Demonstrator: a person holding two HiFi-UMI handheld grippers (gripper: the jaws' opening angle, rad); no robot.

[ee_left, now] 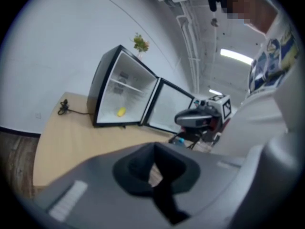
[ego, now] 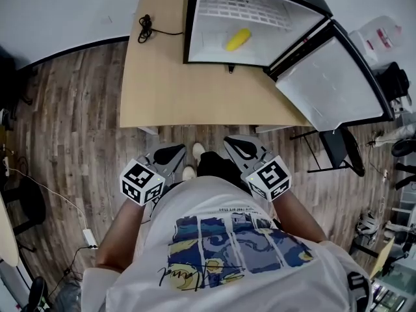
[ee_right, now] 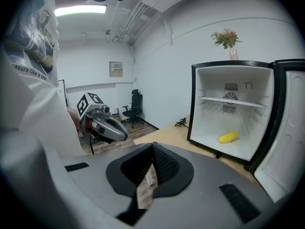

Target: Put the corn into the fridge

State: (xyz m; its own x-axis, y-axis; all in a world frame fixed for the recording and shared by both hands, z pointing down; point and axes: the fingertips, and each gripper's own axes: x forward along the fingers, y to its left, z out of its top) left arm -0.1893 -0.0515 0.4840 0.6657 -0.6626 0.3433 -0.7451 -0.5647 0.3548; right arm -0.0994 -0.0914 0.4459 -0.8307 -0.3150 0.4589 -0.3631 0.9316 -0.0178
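The yellow corn (ego: 238, 39) lies on the floor of the open mini fridge (ego: 208, 51), which stands on the wooden table (ego: 169, 90). It also shows in the left gripper view as the corn (ee_left: 121, 111) and in the right gripper view as the corn (ee_right: 228, 137). The fridge door (ego: 338, 83) is swung wide to the right. Both grippers are held close to the person's body, well back from the table. My left gripper (ego: 170, 155) is shut with nothing in it. My right gripper (ego: 239, 148) is shut too, its jaws meeting with nothing between them.
A black cable (ego: 146, 28) lies coiled at the table's far left corner. A black chair (ego: 341, 149) stands under the fridge door to the right. Wooden floor (ego: 71, 148) lies between the person and the table.
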